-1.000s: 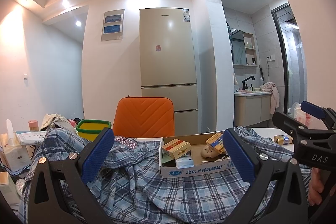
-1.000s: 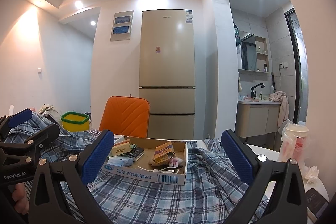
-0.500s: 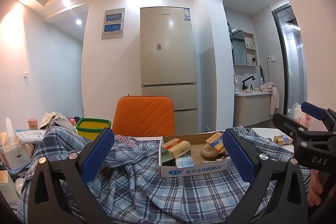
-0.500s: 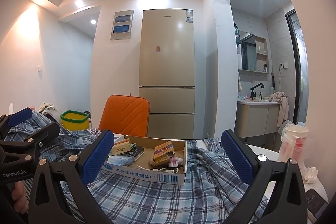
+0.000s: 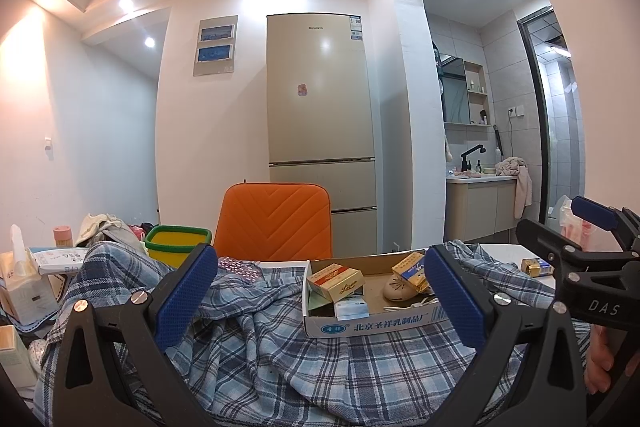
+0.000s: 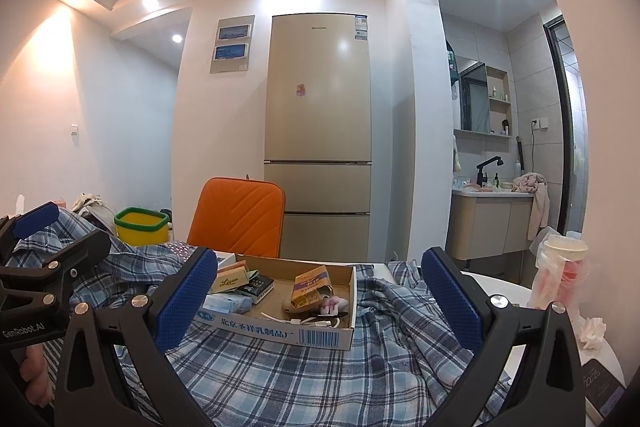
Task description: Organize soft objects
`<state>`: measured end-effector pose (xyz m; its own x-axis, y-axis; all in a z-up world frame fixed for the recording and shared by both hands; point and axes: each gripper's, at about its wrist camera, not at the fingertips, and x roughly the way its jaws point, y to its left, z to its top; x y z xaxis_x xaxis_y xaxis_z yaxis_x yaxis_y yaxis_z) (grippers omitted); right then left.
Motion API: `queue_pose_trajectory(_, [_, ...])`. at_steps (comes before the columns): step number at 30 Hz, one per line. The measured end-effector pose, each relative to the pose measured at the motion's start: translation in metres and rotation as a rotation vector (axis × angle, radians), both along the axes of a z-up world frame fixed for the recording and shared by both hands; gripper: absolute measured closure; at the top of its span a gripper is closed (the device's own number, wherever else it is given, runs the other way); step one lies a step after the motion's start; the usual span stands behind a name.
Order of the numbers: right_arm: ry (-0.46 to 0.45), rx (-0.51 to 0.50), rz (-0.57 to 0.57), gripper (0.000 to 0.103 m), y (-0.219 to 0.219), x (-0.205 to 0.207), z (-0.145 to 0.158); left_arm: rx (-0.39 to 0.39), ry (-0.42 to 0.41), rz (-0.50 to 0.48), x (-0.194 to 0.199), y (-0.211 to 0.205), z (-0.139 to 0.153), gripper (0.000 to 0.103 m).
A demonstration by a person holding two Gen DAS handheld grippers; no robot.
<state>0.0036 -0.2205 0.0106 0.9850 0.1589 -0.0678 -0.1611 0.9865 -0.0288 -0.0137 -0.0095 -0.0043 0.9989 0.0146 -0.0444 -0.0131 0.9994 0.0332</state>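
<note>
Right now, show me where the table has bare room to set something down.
Bare tabletop shows only at the right, between the plaid shirt and the cup. The box sits on the shirt; the left end is crowded round the yellow bin.

A shallow cardboard box [image 5: 372, 325] holds small cartons and a white cable, and behind it stand an orange chair [image 5: 276, 223] and a tall beige fridge [image 5: 320, 115]. A yellow bin with a green rim [image 5: 176, 243] sits left of the chair (tissue packs nearby). Right, a bathroom vanity [image 6: 488, 223] carries a black tap.
</note>
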Motion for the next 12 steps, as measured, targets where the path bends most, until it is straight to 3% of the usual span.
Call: queue_pose_trajectory(12, [0.002, -0.002, -0.001, 0.0, 0.0011, 0.0015, -0.0003, 0.0, -0.001, 0.0, 0.0, 0.0002, 0.0002, 0.0])
